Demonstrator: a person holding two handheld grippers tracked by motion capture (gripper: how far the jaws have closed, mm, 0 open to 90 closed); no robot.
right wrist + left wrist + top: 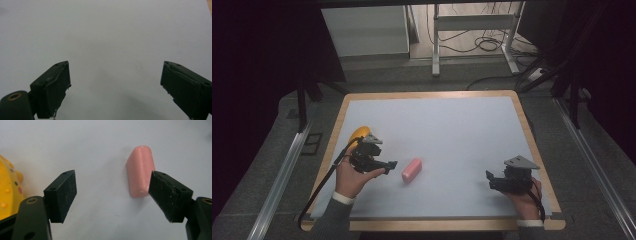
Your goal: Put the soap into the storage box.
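In the high view, the yellow toy at the left of the frame is largely hidden behind the left gripper and its grey plate, so its shape cannot be told there. In the left gripper view the same toy is cut off by the left edge of the frame, and its lower part is covered by the gripper's body. The near right corner of the pink block sits behind the right-hand jaw. In the right gripper view, both jaws of the right gripper are cut by the bottom edge, and the strip of wood at the upper right corner is too small to tell apart.
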